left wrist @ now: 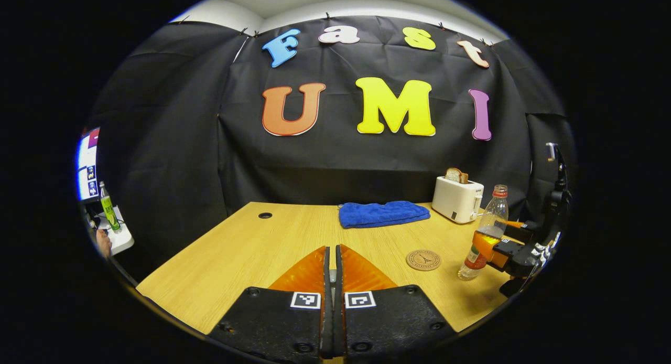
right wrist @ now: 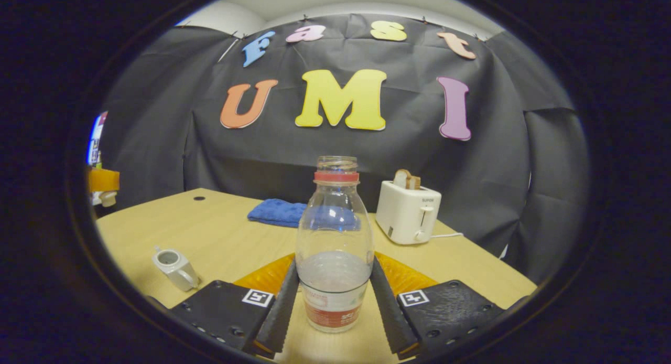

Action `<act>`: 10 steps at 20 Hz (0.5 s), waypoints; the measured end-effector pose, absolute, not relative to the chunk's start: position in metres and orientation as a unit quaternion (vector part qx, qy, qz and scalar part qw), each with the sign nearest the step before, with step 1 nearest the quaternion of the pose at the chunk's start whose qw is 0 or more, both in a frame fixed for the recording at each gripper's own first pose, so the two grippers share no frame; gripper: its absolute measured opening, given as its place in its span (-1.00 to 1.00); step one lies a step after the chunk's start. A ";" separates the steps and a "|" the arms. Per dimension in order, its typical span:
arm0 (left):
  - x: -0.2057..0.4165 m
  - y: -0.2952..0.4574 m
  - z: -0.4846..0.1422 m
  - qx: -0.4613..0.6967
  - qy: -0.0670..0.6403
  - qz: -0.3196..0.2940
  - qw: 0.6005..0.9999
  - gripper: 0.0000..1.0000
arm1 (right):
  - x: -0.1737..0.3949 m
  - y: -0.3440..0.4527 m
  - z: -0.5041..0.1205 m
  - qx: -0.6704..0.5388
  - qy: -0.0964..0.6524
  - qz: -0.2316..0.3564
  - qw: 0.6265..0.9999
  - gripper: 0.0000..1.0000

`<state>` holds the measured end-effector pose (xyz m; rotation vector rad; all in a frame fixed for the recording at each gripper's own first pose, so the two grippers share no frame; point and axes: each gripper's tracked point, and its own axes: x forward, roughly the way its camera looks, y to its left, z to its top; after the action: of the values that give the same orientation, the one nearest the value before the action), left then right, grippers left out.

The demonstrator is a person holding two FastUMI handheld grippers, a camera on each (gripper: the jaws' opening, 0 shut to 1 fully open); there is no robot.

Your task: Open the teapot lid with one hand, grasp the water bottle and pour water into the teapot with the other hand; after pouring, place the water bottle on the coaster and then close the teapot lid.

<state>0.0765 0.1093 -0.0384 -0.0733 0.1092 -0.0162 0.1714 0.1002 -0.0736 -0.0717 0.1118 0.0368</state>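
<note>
My right gripper (right wrist: 334, 264) is shut on a clear water bottle (right wrist: 335, 217) with a red neck ring and no cap, about a third full. In the left gripper view that bottle (left wrist: 486, 227) leans slightly in the right gripper (left wrist: 495, 244), just right of the round cork coaster (left wrist: 423, 259). The white teapot (right wrist: 175, 269) stands on the table at the lower left with its top open. My left gripper (left wrist: 332, 254) is shut with a small grey piece between its fingers. Far left in the right gripper view, the left gripper (right wrist: 102, 180) holds the white lid (right wrist: 108, 198) up.
A white toaster (left wrist: 457, 199) with a slice of bread stands at the back right, beside a folded blue cloth (left wrist: 382, 214). The wooden table (left wrist: 236, 259) has a cable hole (left wrist: 265, 215) at its far left. A side shelf with a green bottle (left wrist: 109, 209) lies beyond the left edge.
</note>
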 end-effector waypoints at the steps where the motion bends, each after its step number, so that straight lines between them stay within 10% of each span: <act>1: 0.075 0.112 -0.037 -0.036 0.053 -0.009 0.998 -0.94 | 0.170 0.102 -0.069 -0.063 0.055 0.015 0.996 0.43; 10: 0.063 0.130 -0.025 -0.062 0.043 -0.022 0.997 -0.94 | 0.178 0.134 -0.074 -0.304 0.059 0.000 0.951 0.45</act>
<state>0.0626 0.1296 -0.0254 -0.1243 0.0851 -0.0443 0.1777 0.1336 -0.0742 -0.6191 0.1190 -0.0008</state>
